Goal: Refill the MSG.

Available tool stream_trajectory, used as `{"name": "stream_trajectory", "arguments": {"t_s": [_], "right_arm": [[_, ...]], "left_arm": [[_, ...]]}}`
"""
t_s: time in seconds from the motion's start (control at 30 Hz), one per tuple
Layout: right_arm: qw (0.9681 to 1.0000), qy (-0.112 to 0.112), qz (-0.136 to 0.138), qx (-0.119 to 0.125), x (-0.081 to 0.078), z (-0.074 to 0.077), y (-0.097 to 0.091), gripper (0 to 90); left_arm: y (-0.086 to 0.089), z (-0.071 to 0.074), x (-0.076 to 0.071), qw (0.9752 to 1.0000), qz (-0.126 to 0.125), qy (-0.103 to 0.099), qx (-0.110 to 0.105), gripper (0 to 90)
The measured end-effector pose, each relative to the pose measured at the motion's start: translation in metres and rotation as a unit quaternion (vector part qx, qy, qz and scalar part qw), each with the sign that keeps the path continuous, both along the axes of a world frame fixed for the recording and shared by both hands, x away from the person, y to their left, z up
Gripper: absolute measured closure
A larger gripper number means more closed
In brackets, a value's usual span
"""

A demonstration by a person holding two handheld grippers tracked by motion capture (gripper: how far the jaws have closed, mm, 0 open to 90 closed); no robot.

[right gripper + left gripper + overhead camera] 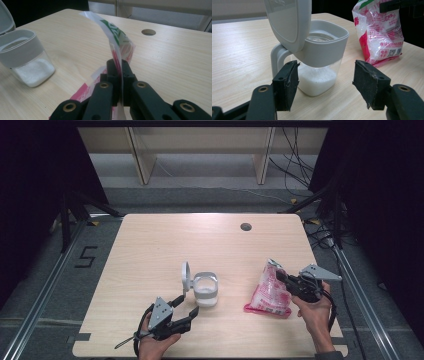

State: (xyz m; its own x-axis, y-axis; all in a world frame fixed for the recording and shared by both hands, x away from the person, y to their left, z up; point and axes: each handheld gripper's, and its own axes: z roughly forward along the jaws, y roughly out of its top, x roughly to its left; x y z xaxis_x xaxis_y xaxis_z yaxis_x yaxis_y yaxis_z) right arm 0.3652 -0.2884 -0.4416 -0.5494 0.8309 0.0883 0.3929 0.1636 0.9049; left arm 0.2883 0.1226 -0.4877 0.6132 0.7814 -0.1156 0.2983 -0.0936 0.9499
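A clear square jar with a grey collar stands near the table's middle, part full of white grains, its hinged grey lid tipped up. My left gripper sits just in front of the jar, open, nothing between its jaws; the jar stands beyond the pads. A pink and white plastic bag of white grains rests to the right. My right gripper is shut on the bag's upper edge, and the thin film runs up from between the closed jaws.
The light wooden table has a round cable hole at the back right. Beyond it are a grey floor, wooden shelf legs and loose cables. Dark curtains flank both sides. The jar lies left of the bag.
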Motion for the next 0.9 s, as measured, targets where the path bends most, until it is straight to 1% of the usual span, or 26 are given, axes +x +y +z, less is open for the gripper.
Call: {"name": "stream_trajectory", "arguments": {"t_s": [0.03, 0.07, 0.1, 0.13, 0.17, 0.23, 0.27, 0.3, 0.33, 0.37, 0.4, 0.43, 0.47, 0.5, 0.53, 0.57, 0.6, 0.63, 0.67, 0.73, 0.77, 0.8, 0.83, 0.87, 0.9], "right_arm": [[1.0000, -0.003, 0.004, -0.001, 0.000, 0.000, -0.001, 89.8], [1.0000, -0.001, 0.005, 0.000, 0.000, 0.000, 0.000, 89.8], [1.0000, 0.004, 0.003, 0.007, 0.000, 0.000, 0.000, 89.7], [0.9999, -0.008, 0.010, -0.008, 0.003, -0.001, -0.003, 89.7], [1.0000, 0.003, -0.001, -0.001, 0.001, -0.002, -0.001, 89.7], [1.0000, 0.000, -0.001, -0.001, 0.002, -0.002, -0.001, 89.7], [1.0000, 0.000, -0.002, -0.002, 0.002, -0.002, -0.001, 89.7], [0.9999, 0.004, -0.011, 0.002, 0.001, -0.002, 0.000, 89.6], [0.9999, 0.002, -0.009, -0.010, 0.002, -0.002, -0.001, 89.5], [0.9999, 0.001, -0.013, -0.009, 0.002, -0.003, -0.001, 89.4], [0.9998, 0.009, -0.020, 0.000, 0.000, -0.003, 0.000, 89.4], [0.9998, 0.004, -0.019, -0.003, 0.001, -0.004, 0.000, 89.3], [0.9999, 0.000, -0.016, -0.007, 0.003, -0.004, -0.002, 89.2], [0.9998, -0.002, -0.020, -0.008, 0.005, -0.005, -0.003, 89.1], [0.9996, 0.004, -0.027, 0.004, 0.006, -0.006, -0.002, 89.0], [0.9996, -0.003, -0.026, -0.004, 0.009, -0.007, -0.004, 88.9], [0.9996, 0.003, -0.027, -0.001, 0.010, -0.007, -0.005, 88.6], [0.9993, 0.016, -0.035, 0.004, 0.010, -0.007, -0.004, 88.2], [0.9993, 0.011, -0.034, 0.006, 0.012, -0.008, -0.004, 87.8], [0.9993, 0.006, -0.037, -0.003, 0.015, -0.009, -0.005, 86.8], [0.9990, 0.010, -0.044, -0.004, 0.015, -0.009, -0.004, 86.0], [0.9990, 0.007, -0.043, -0.005, 0.015, -0.009, -0.004, 85.8], [0.9990, -0.003, -0.040, -0.017, 0.017, -0.011, -0.006, 85.2], [0.9989, 0.006, -0.046, -0.012, 0.017, -0.011, -0.005, 84.2], [0.9987, 0.007, -0.048, -0.015, 0.017, -0.011, -0.006, 83.8]], "left_arm": [[0.000, 0.000, 0.000, 1.0000, 0.001, 0.000, -0.004, 35.8], [0.000, -0.001, 0.000, 1.0000, 0.005, 0.004, -0.002, 35.8], [-0.001, -0.001, -0.001, 0.9999, 0.008, 0.007, -0.006, 35.9], [-0.001, -0.001, -0.001, 0.9999, 0.007, 0.008, -0.007, 35.9], [-0.001, -0.001, -0.001, 0.9999, 0.008, 0.007, -0.008, 35.9], [0.000, -0.001, 0.001, 1.0000, 0.003, 0.002, -0.001, 35.9], [0.000, -0.002, 0.002, 1.0000, -0.002, -0.001, -0.001, 35.8], [0.000, -0.002, 0.002, 1.0000, -0.001, -0.001, -0.001, 35.8], [0.001, -0.002, 0.002, 1.0000, -0.002, -0.002, -0.001, 35.8], [0.001, -0.002, 0.002, 1.0000, 0.000, -0.003, 0.000, 35.8], [0.002, -0.001, 0.002, 1.0000, 0.006, 0.001, 0.003, 35.7], [0.003, -0.002, 0.002, 1.0000, 0.004, -0.002, -0.002, 35.7], [0.003, -0.002, 0.003, 1.0000, 0.006, -0.002, -0.002, 35.6], [0.003, -0.001, 0.003, 0.9999, 0.012, -0.001, -0.006, 35.6], [0.004, -0.001, 0.003, 0.9999, 0.011, -0.003, -0.002, 35.5], [0.004, 0.000, 0.003, 0.9999, 0.014, -0.004, 0.000, 35.6], [0.003, 0.000, 0.004, 0.9998, 0.017, -0.006, -0.001, 35.6], [0.003, -0.001, 0.004, 0.9998, 0.017, -0.004, -0.003, 35.5], [0.003, -0.001, 0.003, 0.9998, 0.019, 0.000, -0.002, 35.5], [0.005, -0.001, 0.004, 0.9998, 0.018, -0.001, 0.003, 35.5], [0.006, -0.001, 0.004, 0.9998, 0.017, -0.001, -0.004, 35.5], [0.007, 0.000, 0.004, 0.9997, 0.022, 0.002, -0.003, 35.5], [0.009, 0.000, 0.004, 0.9998, 0.020, -0.003, 0.000, 35.6], [0.010, 0.000, 0.004, 0.9997, 0.025, 0.001, -0.001, 35.6], [0.011, 0.000, 0.004, 0.9997, 0.023, -0.001, 0.004, 35.6]]}}
